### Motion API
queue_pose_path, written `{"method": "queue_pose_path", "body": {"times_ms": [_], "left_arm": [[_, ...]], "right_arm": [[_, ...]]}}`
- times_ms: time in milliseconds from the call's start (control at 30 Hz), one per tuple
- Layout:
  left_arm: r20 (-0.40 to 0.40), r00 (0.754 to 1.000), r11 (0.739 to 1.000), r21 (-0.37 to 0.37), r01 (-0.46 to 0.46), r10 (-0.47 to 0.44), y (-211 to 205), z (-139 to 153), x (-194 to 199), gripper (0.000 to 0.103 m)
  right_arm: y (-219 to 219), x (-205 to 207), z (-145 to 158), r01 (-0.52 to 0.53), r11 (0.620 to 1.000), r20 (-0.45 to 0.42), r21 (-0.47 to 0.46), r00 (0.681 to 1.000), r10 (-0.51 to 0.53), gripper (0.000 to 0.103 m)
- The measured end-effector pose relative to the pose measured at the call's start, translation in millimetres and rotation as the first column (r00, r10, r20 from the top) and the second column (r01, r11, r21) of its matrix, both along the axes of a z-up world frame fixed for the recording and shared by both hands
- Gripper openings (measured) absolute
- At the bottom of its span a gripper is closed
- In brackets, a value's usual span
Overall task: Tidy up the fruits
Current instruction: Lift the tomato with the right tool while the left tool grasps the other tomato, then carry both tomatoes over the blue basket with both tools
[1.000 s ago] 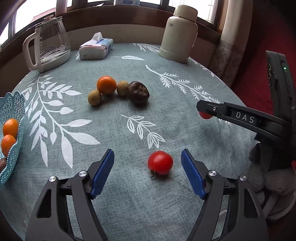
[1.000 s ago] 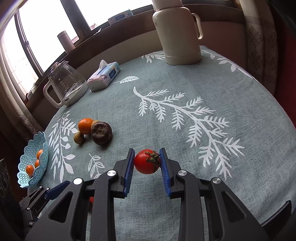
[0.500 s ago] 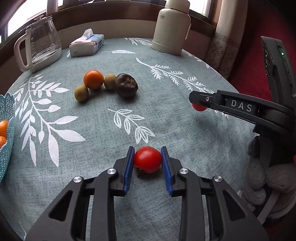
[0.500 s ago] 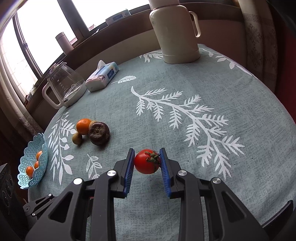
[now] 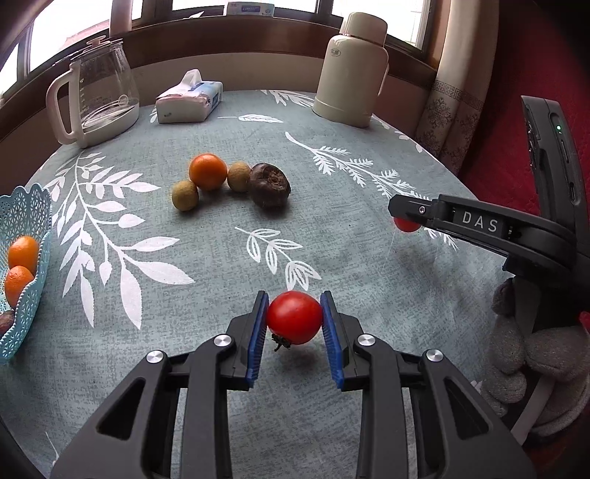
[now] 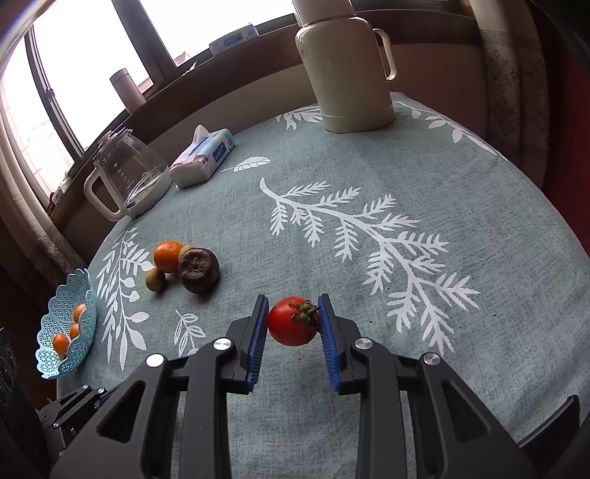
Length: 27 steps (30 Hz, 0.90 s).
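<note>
Tomatoes: left claw pinches one tomato, right claw pinches another tomato; lift gently, carry to blue basket.

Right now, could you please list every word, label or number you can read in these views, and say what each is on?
"DAS": white letters on the side of the right gripper, seen from the left wrist.
Logo on the thermos: too small to read.
Print on the tissue pack: blurred.
Markings on the glass kettle: too faint.
Box on the windowsill: print unreadable.
</note>
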<state>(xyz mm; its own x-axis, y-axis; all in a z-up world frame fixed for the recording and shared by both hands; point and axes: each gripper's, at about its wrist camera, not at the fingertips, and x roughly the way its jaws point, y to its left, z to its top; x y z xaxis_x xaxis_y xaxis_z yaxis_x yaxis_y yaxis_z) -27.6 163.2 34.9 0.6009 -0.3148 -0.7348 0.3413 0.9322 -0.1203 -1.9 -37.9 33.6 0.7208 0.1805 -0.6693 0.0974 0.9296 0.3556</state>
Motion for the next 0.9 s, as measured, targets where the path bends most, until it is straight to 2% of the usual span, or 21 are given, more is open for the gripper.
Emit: {"method": "queue_pose_path", "body": {"times_ms": [400,900], "left_arm": [[0.084,0.991,0.994,0.033,-0.108,0.105,29.3,17.5,-2.2,0.03],[0.151,0.963,0.974,0.008,-0.226,0.222,77.7,37.8,-2.3,0.03]], "right_arm": [[5.9,-3.3,7.2,-0.002,1.0,0.009,-0.011,1.0,0.002,0.028],[26.9,-3.6,16.3,-0.036,0.999,0.02,-0.032,0.999,0.037,0.028]]}}
